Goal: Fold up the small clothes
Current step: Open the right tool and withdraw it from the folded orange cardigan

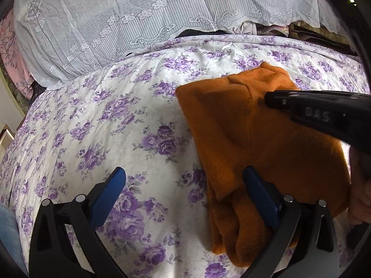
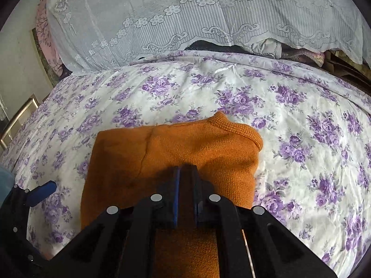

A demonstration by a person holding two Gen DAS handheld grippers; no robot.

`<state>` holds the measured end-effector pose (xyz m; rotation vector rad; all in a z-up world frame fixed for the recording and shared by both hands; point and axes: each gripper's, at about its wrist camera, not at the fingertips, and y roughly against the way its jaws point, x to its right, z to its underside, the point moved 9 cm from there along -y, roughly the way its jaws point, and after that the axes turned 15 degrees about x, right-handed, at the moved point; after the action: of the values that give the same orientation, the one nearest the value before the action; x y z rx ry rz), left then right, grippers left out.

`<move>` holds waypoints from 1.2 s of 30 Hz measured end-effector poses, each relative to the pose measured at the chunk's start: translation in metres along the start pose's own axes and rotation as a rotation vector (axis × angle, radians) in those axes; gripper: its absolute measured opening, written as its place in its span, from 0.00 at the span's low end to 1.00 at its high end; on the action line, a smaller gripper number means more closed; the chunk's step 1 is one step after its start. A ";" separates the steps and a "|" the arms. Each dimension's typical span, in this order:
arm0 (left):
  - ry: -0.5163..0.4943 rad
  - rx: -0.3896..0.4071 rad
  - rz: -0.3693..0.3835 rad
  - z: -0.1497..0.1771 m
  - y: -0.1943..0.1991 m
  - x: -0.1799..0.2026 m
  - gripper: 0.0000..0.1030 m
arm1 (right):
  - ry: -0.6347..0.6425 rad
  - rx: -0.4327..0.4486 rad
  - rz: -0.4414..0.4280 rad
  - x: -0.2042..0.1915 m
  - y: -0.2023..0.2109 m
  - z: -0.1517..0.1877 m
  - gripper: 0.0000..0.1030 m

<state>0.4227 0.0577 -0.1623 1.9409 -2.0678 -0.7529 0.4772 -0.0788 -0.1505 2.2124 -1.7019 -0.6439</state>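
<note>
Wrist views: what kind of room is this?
Probably a bedroom. The orange knit garment lies on a purple floral bedsheet, and a white lace cover drapes over piled bedding behind.

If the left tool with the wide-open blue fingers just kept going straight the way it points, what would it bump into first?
Most likely the flowered bedsheet: that is what fills the gap between the left tool's open fingers. The orange garment lies just to its right, under the right-hand finger, so it might brush that. Depth is hard to judge.
</note>
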 end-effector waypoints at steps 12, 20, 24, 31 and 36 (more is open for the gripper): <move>0.051 -0.023 0.024 0.000 -0.003 -0.003 0.96 | -0.039 0.012 0.013 0.010 0.071 0.041 0.11; 0.048 -0.025 0.013 0.004 -0.003 -0.001 0.96 | -0.003 0.038 0.047 0.008 0.069 0.050 0.11; 0.062 0.020 0.008 -0.002 0.007 -0.003 0.96 | -0.072 0.077 0.022 0.012 0.091 0.049 0.11; 0.050 0.002 -0.002 0.000 0.004 -0.002 0.96 | -0.090 0.038 0.011 0.017 0.088 0.071 0.16; 0.047 -0.021 0.000 0.004 0.001 0.000 0.96 | -0.087 0.044 0.009 0.016 0.089 0.073 0.16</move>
<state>0.4196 0.0587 -0.1653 1.9285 -2.0243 -0.7188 0.3695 -0.1145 -0.1743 2.2356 -1.7830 -0.7175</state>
